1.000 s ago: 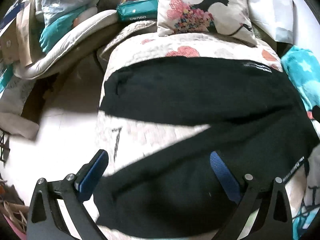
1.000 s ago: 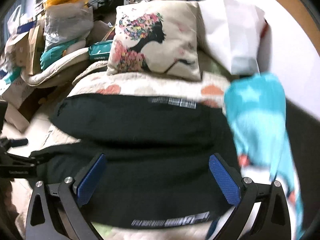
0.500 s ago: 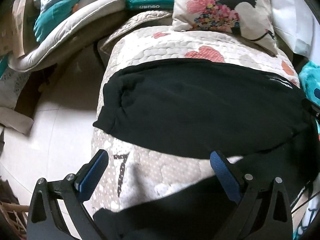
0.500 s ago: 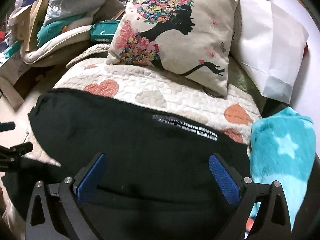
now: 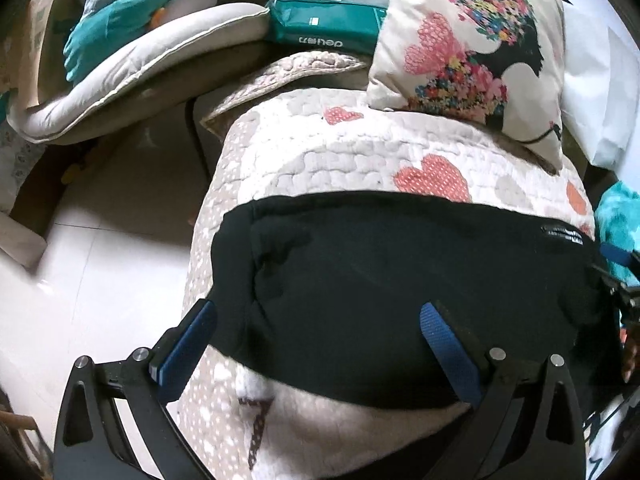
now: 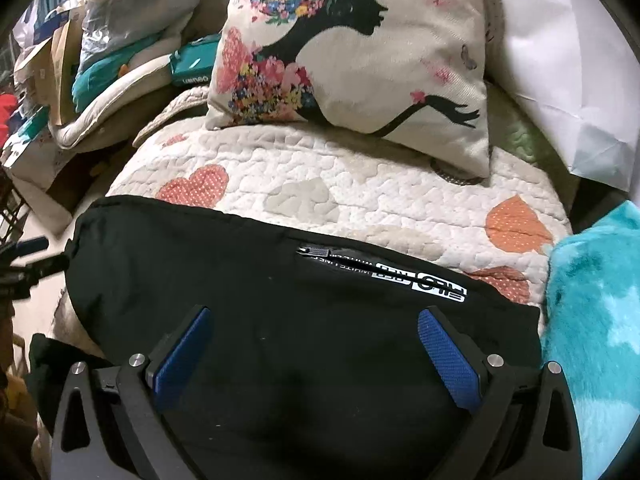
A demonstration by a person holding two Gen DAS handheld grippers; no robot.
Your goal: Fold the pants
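Observation:
Black pants (image 5: pixel 380 272) lie spread across a quilted heart-print cover (image 5: pixel 320 152) on a seat. In the right wrist view the pants (image 6: pixel 280 300) show a white printed label (image 6: pixel 420 278) near their far edge. My left gripper (image 5: pixel 316 328) is open and empty, just above the pants' left end, its left finger past the cover's edge. My right gripper (image 6: pixel 314 334) is open and empty, over the pants' right part. The right gripper's tip shows at the right edge of the left wrist view (image 5: pixel 620 264).
A floral cushion (image 6: pixel 352 52) and a white pillow (image 6: pixel 560 60) lean at the back. A turquoise fleece blanket (image 6: pixel 592 320) lies to the right. Cluttered bags, a beige pad (image 5: pixel 140 64) and a teal pack (image 5: pixel 324 24) sit left; white floor (image 5: pixel 80 272) lies below.
Both grippers have moved forward over the pants toward the cushion. The near leg of the pants has dropped out of the left wrist view; the far leg now fills it.

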